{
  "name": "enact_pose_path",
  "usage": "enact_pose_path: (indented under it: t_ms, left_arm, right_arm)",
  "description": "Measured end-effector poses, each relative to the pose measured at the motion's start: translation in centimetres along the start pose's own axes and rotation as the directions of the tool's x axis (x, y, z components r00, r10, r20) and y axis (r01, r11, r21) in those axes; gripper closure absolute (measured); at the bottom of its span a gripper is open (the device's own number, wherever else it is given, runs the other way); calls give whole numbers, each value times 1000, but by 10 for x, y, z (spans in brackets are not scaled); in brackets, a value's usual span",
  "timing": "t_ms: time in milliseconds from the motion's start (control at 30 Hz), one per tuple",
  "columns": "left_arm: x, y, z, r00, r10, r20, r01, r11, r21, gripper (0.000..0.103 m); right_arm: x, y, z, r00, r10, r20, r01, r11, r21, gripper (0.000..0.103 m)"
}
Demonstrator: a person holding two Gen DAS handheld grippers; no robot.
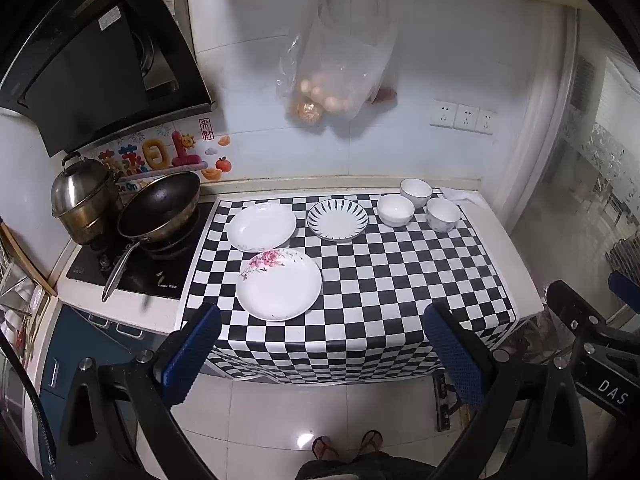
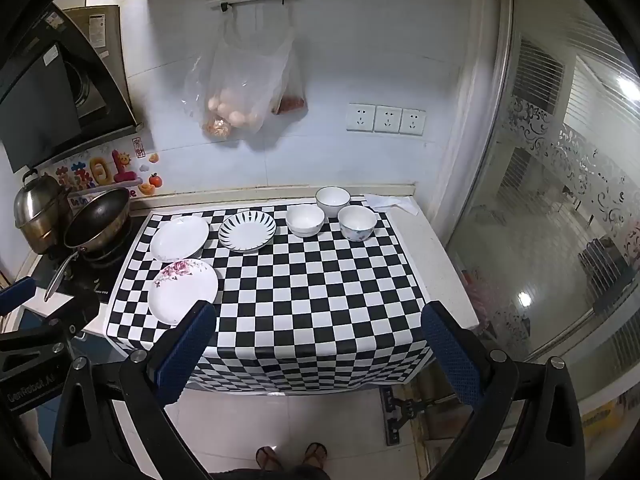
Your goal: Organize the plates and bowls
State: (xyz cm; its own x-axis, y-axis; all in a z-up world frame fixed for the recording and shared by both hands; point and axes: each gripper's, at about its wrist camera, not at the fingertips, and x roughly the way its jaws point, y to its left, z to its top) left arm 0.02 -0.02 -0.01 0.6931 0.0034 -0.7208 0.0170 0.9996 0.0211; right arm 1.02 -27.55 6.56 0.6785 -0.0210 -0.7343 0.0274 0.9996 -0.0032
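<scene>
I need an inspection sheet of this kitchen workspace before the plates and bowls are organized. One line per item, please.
Surface: checkered cloth covering the counter, its front edge hanging over.
Job's things: floral plate nearest; plain white plate and striped plate behind it; three bowls at the back right. None are stacked.
Clutter: crumpled white cloth at the back right corner.
Grippers: left gripper and right gripper both open, holding nothing, in front of the counter.
Cables: nothing seen.
Surroundings: wok and steel pot on the stove at left; plastic bags hanging on the wall; wall sockets; glass door at right.
</scene>
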Motion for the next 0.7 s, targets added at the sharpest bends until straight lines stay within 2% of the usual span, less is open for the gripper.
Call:
enact_pose_path:
  t_ms: [700]
  left_arm:
    - [0,0,0,1000,-1,-4,1,1000,0,0]
  right_arm:
    - [2,-2,-1,1000,-8,-9,8,1000,-7,0]
